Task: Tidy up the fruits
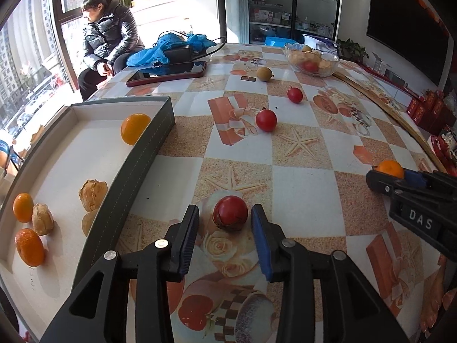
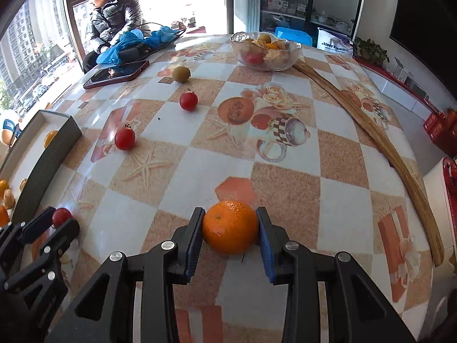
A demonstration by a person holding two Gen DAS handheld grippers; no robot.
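Note:
A dark red round fruit (image 1: 230,213) rests on the patterned tablecloth between the fingers of my left gripper (image 1: 225,208). Its pads stand apart from the fruit, with a gap on each side, so it is open. My right gripper (image 2: 230,211) is shut on an orange (image 2: 230,230), both blue pads pressing its sides at the table surface. A grey box (image 1: 154,148) with a white floor lies to the left, holding several oranges and tan husked fruits. Two more red fruits (image 1: 266,120) (image 1: 294,95) and a brownish-green fruit (image 1: 264,73) lie loose farther back.
A glass bowl (image 2: 294,54) of mixed fruit stands at the far side. A long wooden strip (image 2: 400,154) runs along the table's right edge. A red-cased tablet (image 1: 168,74) and blue cloth (image 1: 160,51) lie far left. A person in a dark jacket (image 1: 108,34) sits by the window.

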